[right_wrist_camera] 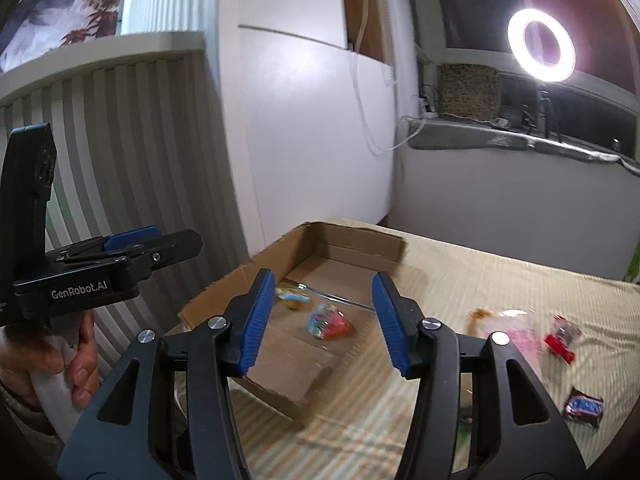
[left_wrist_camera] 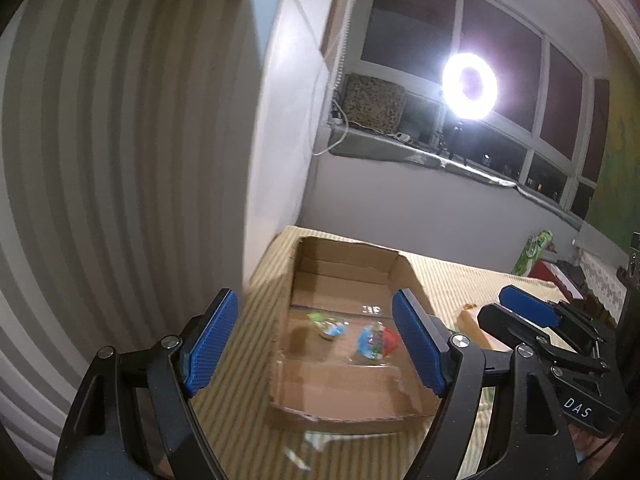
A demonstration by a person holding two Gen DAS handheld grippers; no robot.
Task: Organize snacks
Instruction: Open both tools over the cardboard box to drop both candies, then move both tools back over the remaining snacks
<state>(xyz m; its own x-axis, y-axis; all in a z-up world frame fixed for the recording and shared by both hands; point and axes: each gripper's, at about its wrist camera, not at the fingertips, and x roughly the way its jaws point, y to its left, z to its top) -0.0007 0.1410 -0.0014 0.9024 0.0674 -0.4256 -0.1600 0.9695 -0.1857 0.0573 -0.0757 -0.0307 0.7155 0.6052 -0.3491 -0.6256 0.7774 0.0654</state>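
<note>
An open cardboard box (left_wrist_camera: pixel 412 276) (right_wrist_camera: pixel 248 276) lies on the striped tablecloth. Inside it are a red-and-blue candy bag (left_wrist_camera: pixel 378 342) (right_wrist_camera: pixel 330 322) and a smaller green-and-blue snack packet (left_wrist_camera: pixel 328 325) (right_wrist_camera: pixel 292 295). My left gripper (left_wrist_camera: pixel 316 340) is open and empty, held above the box's near end; it also shows at the left of the right wrist view (right_wrist_camera: pixel 152 246). My right gripper (right_wrist_camera: pixel 324 326) is open and empty, hovering over the box; its side shows in the left wrist view (left_wrist_camera: pixel 528 308). Loose snacks lie right of the box: a pink packet (right_wrist_camera: pixel 516 330), a red packet (right_wrist_camera: pixel 560 340), a dark chocolate bar (right_wrist_camera: pixel 584 406).
A striped wall panel (left_wrist_camera: pixel 100 160) and a white cabinet (right_wrist_camera: pixel 312 140) stand close on the left. A lit ring light (left_wrist_camera: pixel 470 86) and a patterned box (left_wrist_camera: pixel 374 104) stand on the windowsill behind. A green package (left_wrist_camera: pixel 534 252) stands at the table's far right.
</note>
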